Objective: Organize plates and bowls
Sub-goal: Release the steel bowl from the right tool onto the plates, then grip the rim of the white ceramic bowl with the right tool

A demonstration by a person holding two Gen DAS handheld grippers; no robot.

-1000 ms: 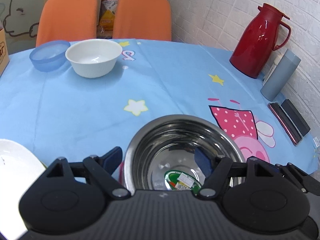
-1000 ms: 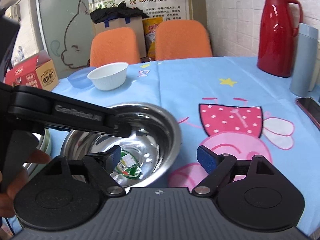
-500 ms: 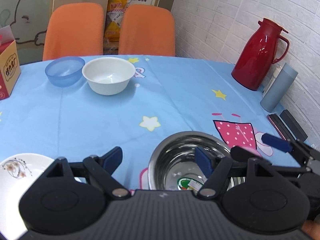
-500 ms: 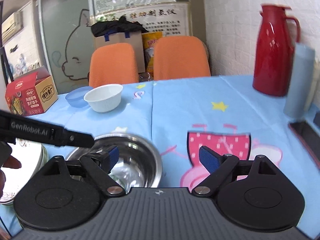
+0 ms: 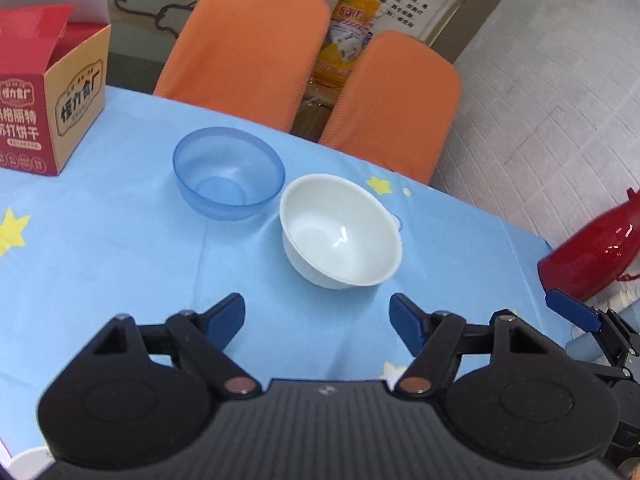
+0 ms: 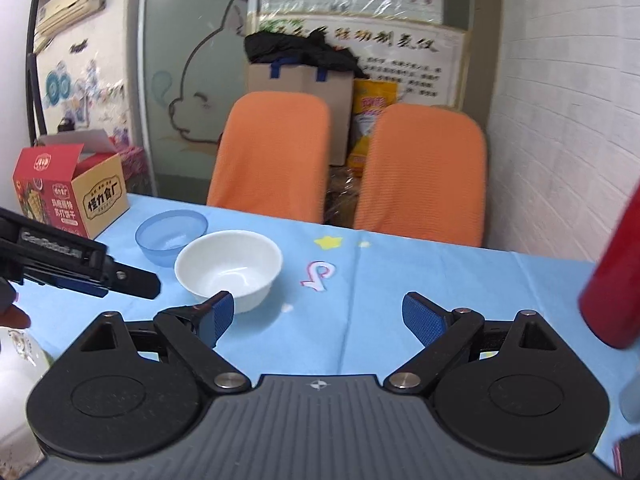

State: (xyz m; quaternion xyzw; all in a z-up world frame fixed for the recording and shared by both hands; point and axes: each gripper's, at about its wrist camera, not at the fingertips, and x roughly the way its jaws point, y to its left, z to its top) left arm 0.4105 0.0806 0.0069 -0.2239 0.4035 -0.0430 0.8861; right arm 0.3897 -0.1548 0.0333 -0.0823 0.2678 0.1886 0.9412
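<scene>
A white bowl (image 5: 341, 230) stands upright on the blue tablecloth, with a clear blue bowl (image 5: 229, 173) just beyond it to the left. My left gripper (image 5: 317, 320) is open and empty, hovering a short way in front of the white bowl. In the right wrist view the white bowl (image 6: 229, 266) sits ahead and left of my right gripper (image 6: 317, 317), which is open with nothing between its fingers. The blue bowl (image 6: 171, 235) lies behind it. The left gripper's fingers (image 6: 120, 280) reach in from the left edge. A patterned plate's rim (image 6: 18, 354) shows at the lower left.
A red and tan biscuit box (image 5: 44, 112) stands at the table's far left. A red thermos jug (image 5: 596, 256) is at the right edge. Two orange chairs (image 5: 256, 52) are pushed up behind the table (image 5: 120, 272). The right gripper's tip (image 5: 572, 314) shows at the right.
Both grippers have pulled off the steel bowl, which has dropped out of view, and swung up toward the white and blue bowls, rolling as they went. Their jaws kept the same width.
</scene>
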